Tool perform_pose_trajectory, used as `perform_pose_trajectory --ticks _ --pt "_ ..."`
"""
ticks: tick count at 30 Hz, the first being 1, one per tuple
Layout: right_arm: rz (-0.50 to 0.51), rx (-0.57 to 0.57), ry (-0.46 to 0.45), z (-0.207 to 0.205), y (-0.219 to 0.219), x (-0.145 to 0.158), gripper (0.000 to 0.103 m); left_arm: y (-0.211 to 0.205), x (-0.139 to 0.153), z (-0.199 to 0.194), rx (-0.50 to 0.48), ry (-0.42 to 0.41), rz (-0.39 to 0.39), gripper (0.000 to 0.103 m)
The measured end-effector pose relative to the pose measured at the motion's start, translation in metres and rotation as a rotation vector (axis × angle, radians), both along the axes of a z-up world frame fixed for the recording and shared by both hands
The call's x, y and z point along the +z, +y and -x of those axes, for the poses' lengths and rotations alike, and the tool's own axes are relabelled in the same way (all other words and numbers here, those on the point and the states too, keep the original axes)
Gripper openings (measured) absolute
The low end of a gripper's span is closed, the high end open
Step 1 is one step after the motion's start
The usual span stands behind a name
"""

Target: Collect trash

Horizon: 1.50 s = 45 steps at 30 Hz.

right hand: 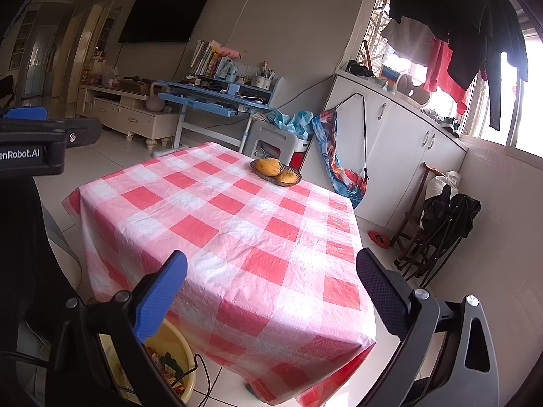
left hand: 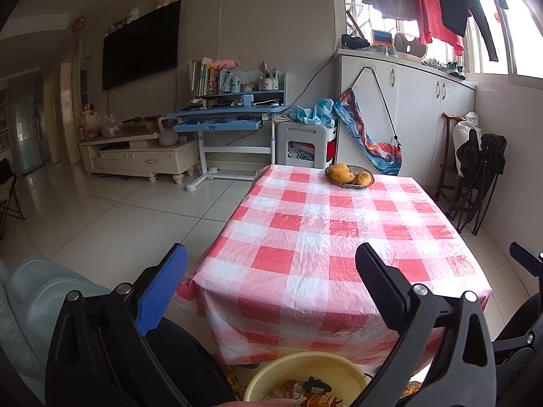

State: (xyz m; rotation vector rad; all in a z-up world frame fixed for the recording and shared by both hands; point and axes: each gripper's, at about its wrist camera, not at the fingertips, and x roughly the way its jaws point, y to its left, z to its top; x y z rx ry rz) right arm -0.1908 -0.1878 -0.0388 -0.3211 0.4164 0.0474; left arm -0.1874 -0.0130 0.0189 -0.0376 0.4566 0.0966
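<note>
A yellow basin (left hand: pixel 305 373) sits on the floor at the near edge of the table, with colourful wrappers (left hand: pixel 307 390) lying inside it. In the right wrist view the same basin (right hand: pixel 178 346) shows at the lower left, partly behind a blue finger. My left gripper (left hand: pixel 271 281) is open above the table's near edge with nothing between its fingers. My right gripper (right hand: pixel 271 285) is open too, over the near corner of the red-and-white checked tablecloth (right hand: pixel 237 224). No trash shows on the tablecloth (left hand: pixel 322 237).
A wicker dish with two mangoes (left hand: pixel 349 175) stands at the table's far edge; the same dish (right hand: pixel 275 171) appears in the right wrist view. A blue desk (left hand: pixel 227 115), white cabinets (left hand: pixel 407 101), folded chairs (left hand: pixel 475 183) and a TV stand (left hand: pixel 135 156) ring the room. A cable (right hand: pixel 200 373) trails by the basin.
</note>
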Motion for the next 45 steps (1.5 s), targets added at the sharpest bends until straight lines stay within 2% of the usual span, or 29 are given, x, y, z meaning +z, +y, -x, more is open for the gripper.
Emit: perform_pose_trajectory --ticks 24,33,36,41,45 --pt "0.022 0.015 0.007 0.003 -0.005 -0.008 0.095 0.009 -0.004 -0.003 -0.012 0.004 -0.002 0.096" --pt "0.054 0.039 0.011 0.004 -0.006 -0.009 0.095 0.013 -0.007 0.000 -0.022 -0.013 0.023 0.096" --pt "0.052 0.038 0.011 0.005 -0.008 -0.009 0.095 0.011 -0.006 0.003 -0.027 -0.025 0.001 0.096" --pt "0.062 0.044 0.016 0.004 -0.005 -0.010 0.095 0.008 -0.006 0.000 -0.036 -0.003 -0.010 0.096" --pt "0.077 0.058 0.027 0.004 0.000 -0.012 0.095 0.015 -0.008 -0.007 -0.038 0.051 0.025 0.096"
